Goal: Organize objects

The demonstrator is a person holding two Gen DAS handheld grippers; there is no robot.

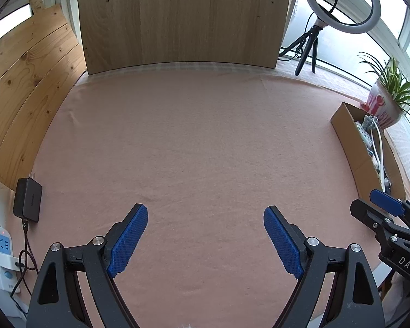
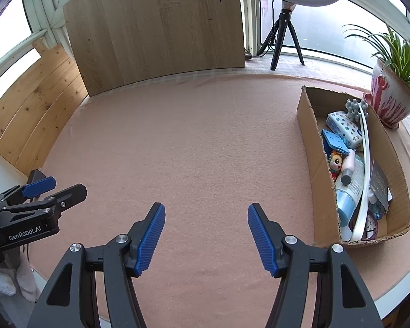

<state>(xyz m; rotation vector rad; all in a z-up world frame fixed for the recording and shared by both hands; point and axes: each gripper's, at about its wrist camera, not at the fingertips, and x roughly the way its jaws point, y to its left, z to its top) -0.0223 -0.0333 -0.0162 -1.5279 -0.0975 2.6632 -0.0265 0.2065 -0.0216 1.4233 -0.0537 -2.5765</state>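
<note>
2 empty grippers' fingers [image 2: 151, 235] hover left of the filled cardboard box [image 2: 311, 147].

The left gripper [image 1: 205, 239] fills the bottom of its own view: two black arms with triangular cut-outs, round silver screw heads at the pivots, and blue pads [image 1: 128, 242] with a fine cross-hatched texture. At the left edge of the right wrist view its black body bears white lettering "GenRobot.AI".

The right gripper [image 2: 206, 239] has the same build, at the bottom of its frame: black arms, silver screws, blue ribbed pads [image 2: 150, 242]. At the right edge of the left wrist view its black side shows small screws and white letters "DAS".
</note>
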